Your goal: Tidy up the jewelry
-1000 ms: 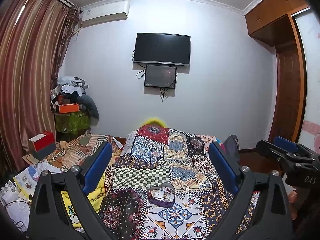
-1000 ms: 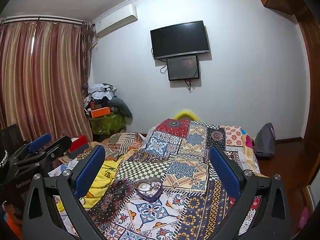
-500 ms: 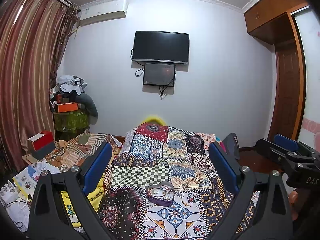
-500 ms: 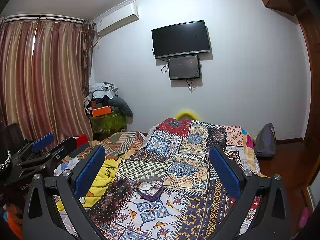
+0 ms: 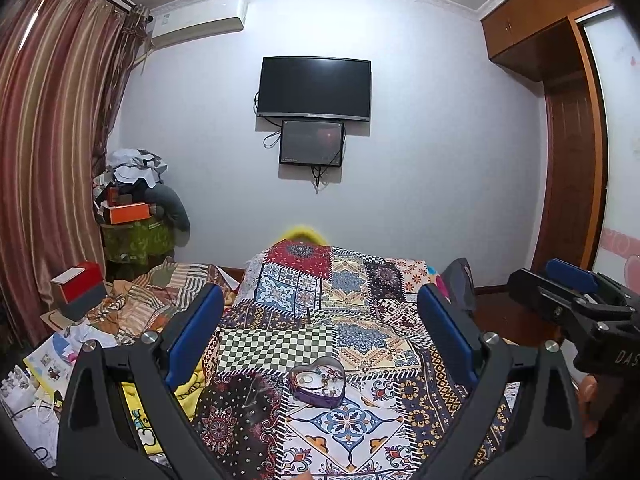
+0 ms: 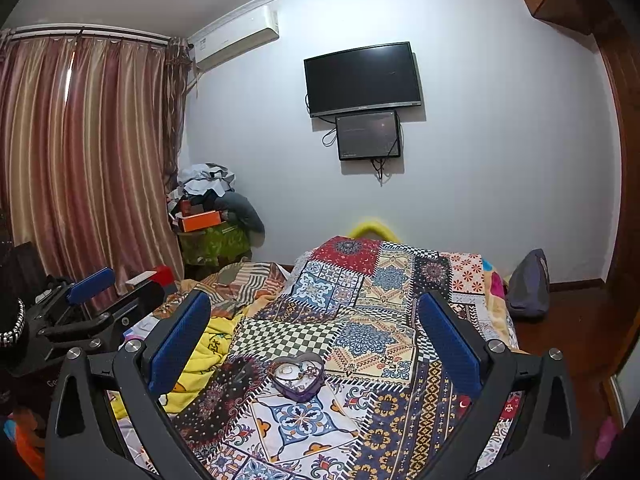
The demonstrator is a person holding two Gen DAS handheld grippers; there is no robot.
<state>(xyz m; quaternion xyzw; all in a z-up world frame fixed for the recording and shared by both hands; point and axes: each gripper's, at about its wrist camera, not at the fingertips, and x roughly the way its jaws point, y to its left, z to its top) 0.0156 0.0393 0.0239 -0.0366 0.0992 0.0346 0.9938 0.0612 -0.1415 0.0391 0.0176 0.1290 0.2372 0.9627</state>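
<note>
From the left wrist camera, the left gripper (image 5: 320, 328) has its two blue fingers (image 5: 195, 334) wide apart, with nothing between them. It hangs above a bed (image 5: 360, 300) covered with a bright patchwork blanket. The task's thing is a small purple heart box (image 5: 317, 386) sitting on the blanket, low in the middle of the view, between the two fingers but well below them. Small shiny bits of jewelry (image 5: 320, 380) lie inside the box; they are too small to tell apart. A thin chain may lie on the dark patch just left of the box, but it is too faint to be sure. The right gripper (image 5: 576, 304) shows at the right edge, off to the side of the bed. From the right wrist camera, the right gripper (image 6: 316, 332) also has its fingers (image 6: 450, 338) wide apart and holds nothing. The heart box (image 6: 298, 376) sits on the blanket near the middle, closer to the left finger. The left gripper (image 6: 88, 300) shows at the left edge, over a messy pile beside the bed. What could go wrong: the blanket is soft and bumpy, so a push from a finger could tip the box and spill the tiny pieces. They would be very hard to find on such a busy pattern. The fingers are big and the pieces are tiny, so a pinch could miss or let a piece slip out.
</note>
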